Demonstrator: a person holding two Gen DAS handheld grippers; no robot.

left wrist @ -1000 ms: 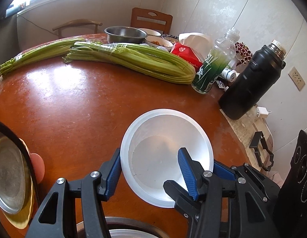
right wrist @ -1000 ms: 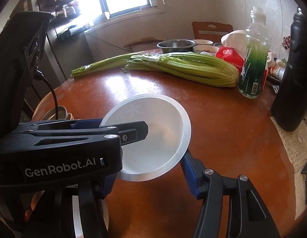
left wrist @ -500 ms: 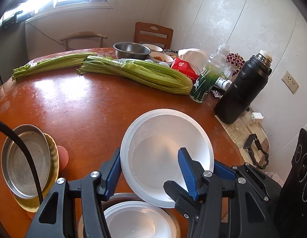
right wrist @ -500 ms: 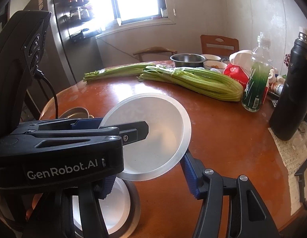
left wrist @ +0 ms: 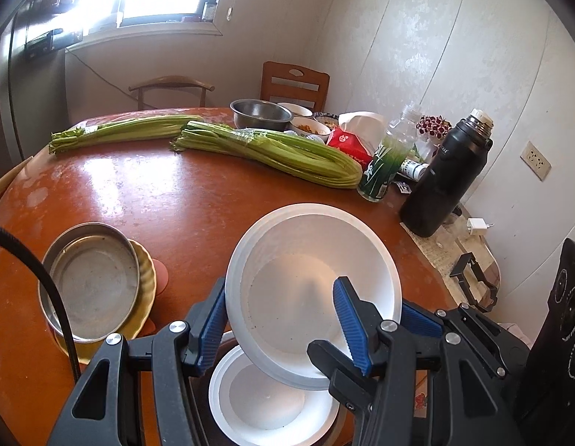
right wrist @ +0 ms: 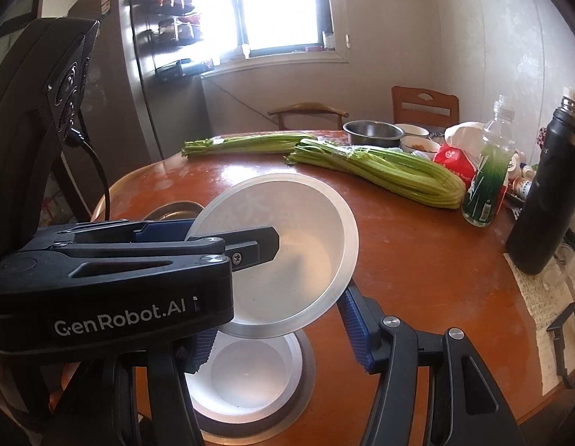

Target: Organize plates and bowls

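The white bowl is clear of the worktop, tilted with its mouth toward the cameras. It hangs directly above a second white bowl, which sits below it in a dark ring-shaped stand or dish; I cannot tell which.

The left gripper has one blue pad outside the bowl's left wall and the other inside the cavity, its jaws at a middling gap that pinches that wall. The right gripper is seen with one pad below the bowl's lower right rim and the other hidden behind the left tool's body; from the left wrist view a blue pad sits behind the right rim, so its jaws appear to clamp that side, though contact on the hidden pad cannot be confirmed.

Handling judgement: the bowl looks thin-walled and matt, probably light plastic or foam. It is likely to flex or dent under hard pinching and may slip on a smooth wall. The rolled rim is the stiffest place to hold. Two opposed grips should control tilt.

Left of the held bowl, a steel plate rests on a yellow fluted dish, a likely stacking point. Beyond the held bowl lie celery bundles, a steel bowl, a green bottle and a black flask, all well apart from it
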